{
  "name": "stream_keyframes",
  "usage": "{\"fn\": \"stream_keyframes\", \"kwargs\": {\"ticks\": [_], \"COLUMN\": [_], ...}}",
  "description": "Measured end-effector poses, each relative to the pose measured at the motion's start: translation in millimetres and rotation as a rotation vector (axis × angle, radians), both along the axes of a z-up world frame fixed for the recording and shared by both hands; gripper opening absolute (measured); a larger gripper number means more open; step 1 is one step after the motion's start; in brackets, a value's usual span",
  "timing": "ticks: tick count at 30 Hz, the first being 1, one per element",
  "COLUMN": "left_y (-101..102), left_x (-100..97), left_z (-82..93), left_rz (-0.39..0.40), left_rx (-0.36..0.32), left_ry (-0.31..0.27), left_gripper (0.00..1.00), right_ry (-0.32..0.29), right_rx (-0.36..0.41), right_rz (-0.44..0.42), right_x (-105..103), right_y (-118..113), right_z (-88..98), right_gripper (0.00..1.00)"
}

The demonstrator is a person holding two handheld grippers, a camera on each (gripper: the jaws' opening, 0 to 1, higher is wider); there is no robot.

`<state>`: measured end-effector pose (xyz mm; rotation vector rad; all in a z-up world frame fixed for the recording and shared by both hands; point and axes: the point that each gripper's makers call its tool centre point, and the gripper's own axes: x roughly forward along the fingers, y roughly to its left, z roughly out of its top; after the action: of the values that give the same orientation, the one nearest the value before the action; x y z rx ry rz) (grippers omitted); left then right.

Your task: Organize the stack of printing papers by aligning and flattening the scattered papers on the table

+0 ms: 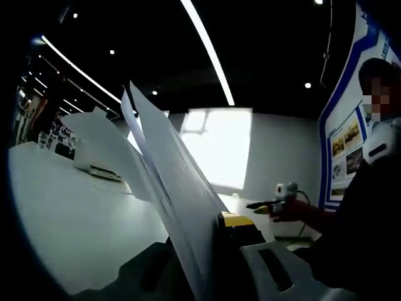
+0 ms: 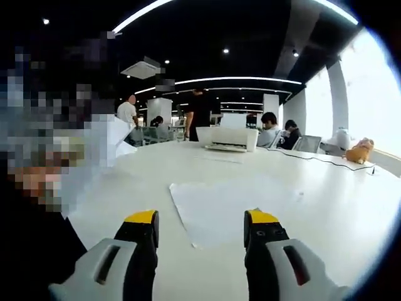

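In the left gripper view, our left gripper (image 1: 216,251) is clamped on a sheaf of papers (image 1: 169,182), held on edge and fanning upward above the white worktop (image 1: 69,219). Beyond them sits a white printer (image 1: 94,164), and at the right a person's hand (image 1: 285,210) holds a small device.

In the right gripper view, our right gripper (image 2: 200,235) stands with jaws apart, holding nothing, just short of a sheet of paper (image 2: 229,210) lying flat on the worktop. The printer stands further back, with people around distant desks.
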<state>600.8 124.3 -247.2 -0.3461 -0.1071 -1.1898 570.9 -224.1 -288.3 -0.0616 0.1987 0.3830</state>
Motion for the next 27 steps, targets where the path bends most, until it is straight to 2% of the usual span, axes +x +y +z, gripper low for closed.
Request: {"fn": "stream_keyframes", "kwargs": {"ticks": [7, 12, 27], "left_y": [0, -1, -1], "left_x": [0.3, 0.5, -0.2], "left_z": [-0.6, -1.0, -0.7], "left_rz": [0.002, 0.002, 0.004], "left_rx": [0.003, 0.005, 0.007], "left_ry": [0.002, 0.005, 0.006], "left_gripper": [0.09, 0.09, 0.09], "right_ry": [0.019, 0.016, 0.025], "right_rx": [-0.008, -0.006, 0.015], "right_rz": [-0.042, -0.072, -0.107], "right_x": [0, 2, 4], "right_y": [-16, -26, -36], "right_z": [-1.3, 4.5, 4.6], "right_gripper": [0.52, 0.52, 0.52]}}
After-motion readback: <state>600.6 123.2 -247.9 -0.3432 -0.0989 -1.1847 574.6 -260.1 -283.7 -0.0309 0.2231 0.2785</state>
